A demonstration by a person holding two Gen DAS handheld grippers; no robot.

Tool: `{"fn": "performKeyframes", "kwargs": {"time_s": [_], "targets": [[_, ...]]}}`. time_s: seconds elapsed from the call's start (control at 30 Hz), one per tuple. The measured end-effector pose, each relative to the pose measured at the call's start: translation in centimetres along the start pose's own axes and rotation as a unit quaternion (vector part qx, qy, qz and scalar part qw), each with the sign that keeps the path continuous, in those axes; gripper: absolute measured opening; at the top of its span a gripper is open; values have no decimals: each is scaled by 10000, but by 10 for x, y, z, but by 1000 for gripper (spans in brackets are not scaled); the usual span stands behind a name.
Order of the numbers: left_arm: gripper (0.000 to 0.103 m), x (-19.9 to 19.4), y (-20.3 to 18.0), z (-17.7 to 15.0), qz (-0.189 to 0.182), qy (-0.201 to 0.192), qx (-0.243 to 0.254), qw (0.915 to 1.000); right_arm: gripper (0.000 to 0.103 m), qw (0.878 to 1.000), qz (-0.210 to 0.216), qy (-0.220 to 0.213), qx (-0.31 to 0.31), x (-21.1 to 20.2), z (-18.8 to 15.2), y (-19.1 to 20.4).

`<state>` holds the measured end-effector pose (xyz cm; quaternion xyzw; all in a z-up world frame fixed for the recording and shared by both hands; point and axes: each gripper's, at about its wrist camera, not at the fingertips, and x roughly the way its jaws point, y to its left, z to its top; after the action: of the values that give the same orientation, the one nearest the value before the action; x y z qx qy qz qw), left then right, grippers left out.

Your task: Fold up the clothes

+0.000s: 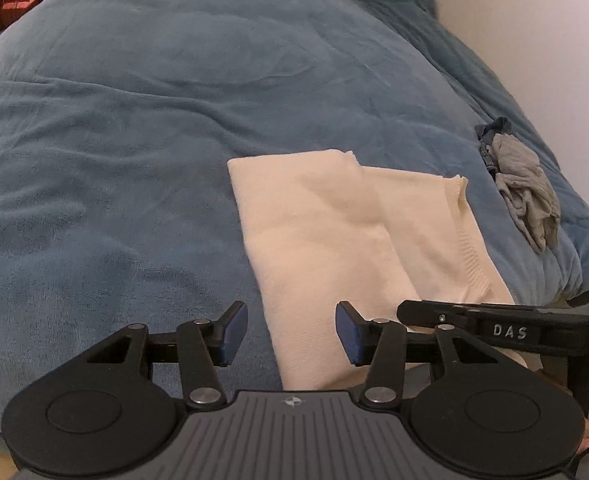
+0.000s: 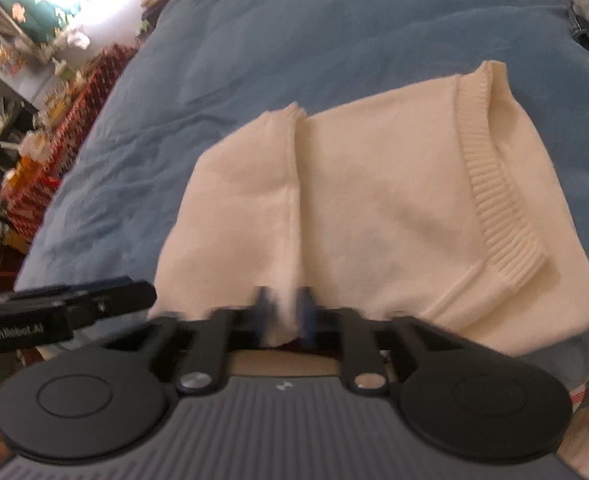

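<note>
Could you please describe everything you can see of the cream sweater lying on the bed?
The cream sweater is a soft fine knit with a ribbed band. It lies partly folded and flat on the blue blanket, one layer lapped over another with a raised crease down the middle. Its near edge is pinched between the pads of the right hand-held gripper; the left hand-held gripper hangs open over its near corner, apparently not gripping it.

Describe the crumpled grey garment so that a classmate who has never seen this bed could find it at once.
Start at the blue blanket covering the bed. Beside the folded cream sweater, towards the white wall, lies the grey garment. Unlike the flat sweater, it is bunched up, atop something denim-blue.
</note>
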<state>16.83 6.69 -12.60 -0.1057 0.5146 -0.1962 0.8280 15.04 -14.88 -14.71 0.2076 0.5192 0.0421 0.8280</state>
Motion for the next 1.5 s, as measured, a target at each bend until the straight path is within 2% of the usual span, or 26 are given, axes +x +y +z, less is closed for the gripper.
{"fn": "performKeyframes", "kwargs": {"time_s": [0.27, 0.47, 0.6, 0.8, 0.9, 0.93, 0.97, 1.03, 1.13, 1.2, 1.3, 1.4, 1.5], "targets": [[47, -3, -10, -5, -28, -42, 379, 9993, 9, 9984, -235, -64, -518, -7, -18, 22], [44, 34, -5, -25, 112, 585, 323, 9977, 9, 9974, -400, 122, -591, 8, -23, 22], [44, 42, 1, -32, 63, 715, 239, 9971, 9, 9958, -515, 268, -705, 21, -31, 23], [43, 29, -2, -26, 41, 664, 391, 9970, 10, 9972, -383, 255, -585, 23, -26, 17], [43, 17, -3, -25, 104, 550, 454, 9974, 19, 9966, -438, 206, -667, 18, -23, 18], [42, 13, -2, -24, 118, 505, 426, 9977, 27, 9962, -479, 156, -712, 15, -22, 18], [42, 9, 1, -24, 114, 457, 388, 9981, 30, 9957, -519, 105, -758, 12, -22, 18], [42, 2, 5, -18, 116, 336, 278, 9990, 32, 9948, -599, 9, -820, 5, -20, 17], [39, -4, 6, -8, 95, 150, 178, 9997, 32, 9928, -832, -189, -837, -6, -15, 17], [31, -7, 6, -1, 36, 35, 195, 9998, 30, 9914, -930, -360, -846, -12, -11, 18], [20, 2, -2, 6, -139, -17, 266, 9995, 25, 9928, -685, -578, -795, -21, -4, 21], [18, 17, -6, 8, -297, -22, 250, 9992, 24, 9944, -390, -594, -786, -16, -2, 26], [18, 35, 2, 4, -361, 98, -65, 9993, 26, 9946, -563, -327, -813, 9, -4, 32]]}}
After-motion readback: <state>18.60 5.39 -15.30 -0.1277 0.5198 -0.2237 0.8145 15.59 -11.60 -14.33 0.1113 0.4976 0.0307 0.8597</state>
